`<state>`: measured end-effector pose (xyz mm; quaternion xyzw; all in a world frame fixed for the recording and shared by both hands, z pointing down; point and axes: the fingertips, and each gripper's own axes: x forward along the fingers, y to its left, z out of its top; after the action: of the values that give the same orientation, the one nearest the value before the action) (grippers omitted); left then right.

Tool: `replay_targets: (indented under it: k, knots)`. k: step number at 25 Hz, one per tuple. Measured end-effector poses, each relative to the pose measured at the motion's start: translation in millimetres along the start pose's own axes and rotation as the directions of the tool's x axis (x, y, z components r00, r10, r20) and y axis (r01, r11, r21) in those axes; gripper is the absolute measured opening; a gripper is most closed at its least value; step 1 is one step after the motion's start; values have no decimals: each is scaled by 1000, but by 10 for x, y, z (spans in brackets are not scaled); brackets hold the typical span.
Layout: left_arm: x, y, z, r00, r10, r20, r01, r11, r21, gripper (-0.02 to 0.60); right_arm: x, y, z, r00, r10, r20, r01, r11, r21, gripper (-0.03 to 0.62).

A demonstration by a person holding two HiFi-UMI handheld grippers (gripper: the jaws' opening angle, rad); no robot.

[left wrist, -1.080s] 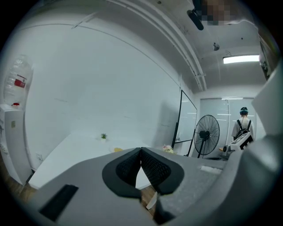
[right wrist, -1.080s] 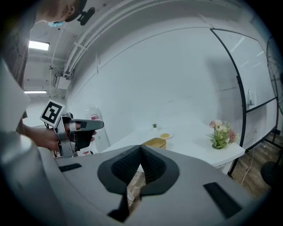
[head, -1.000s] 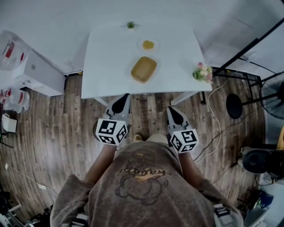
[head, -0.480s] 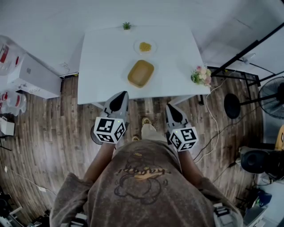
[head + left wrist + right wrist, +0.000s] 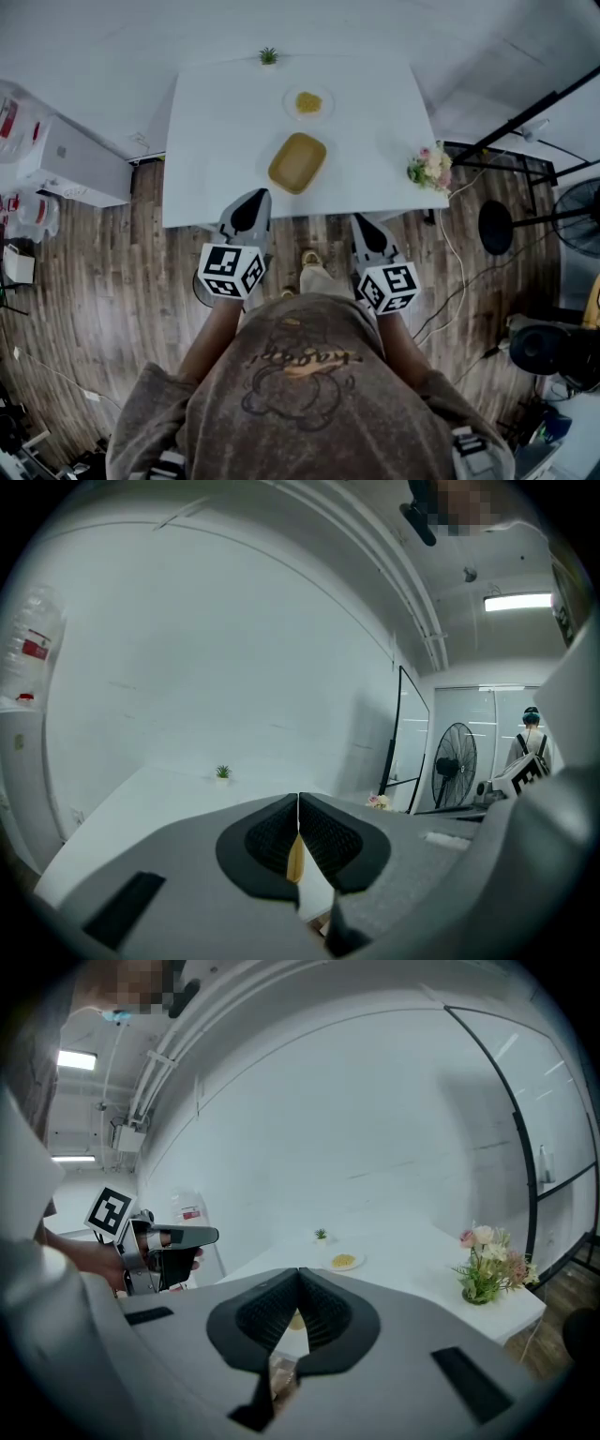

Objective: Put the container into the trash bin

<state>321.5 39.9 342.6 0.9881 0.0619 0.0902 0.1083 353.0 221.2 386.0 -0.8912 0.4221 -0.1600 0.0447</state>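
Container (image 5: 297,161), tan and shallow, lies on the white worktop (image 5: 211,141) near its front edge. A small plate of yellow food (image 5: 308,101) sits beyond it, a tiny potted plant (image 5: 268,56) at the far edge and flowers (image 5: 429,169) at the right corner. From the head view, the left tool (image 5: 250,204) and right tool (image 5: 367,230) reach the worktop's front edge above the wooden floor (image 5: 112,281), both apart from the container.

In the left gripper view, the jaws are pressed together with nothing between them; a fan (image 5: 455,761) stands at the right.

The right gripper view shows its jaws together too, empty.
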Motion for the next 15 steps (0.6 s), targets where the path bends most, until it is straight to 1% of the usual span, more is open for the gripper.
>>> replay_targets:
  k: [6, 8, 11, 15]
  knots:
    - [178, 137, -45, 1000, 28, -9, -28, 999, -40, 9, 154, -124, 39, 1000, 8, -8, -8, 1000, 2, -5]
    - [239, 191, -63, 999, 35, -14, -36, 998, -54, 51, 205, -146, 52, 1000, 11, -9, -11, 1000, 3, -3]
    - [337, 247, -98, 999, 42, -30, -44, 997, -66, 84, 256, -199, 47, 1000, 13, -14, -13, 1000, 9, -4]
    - [466, 288, -165, 998, 38, -53, -42, 997, -71, 155, 297, -292, 33, 1000, 9, -19, -8, 1000, 10, -3]
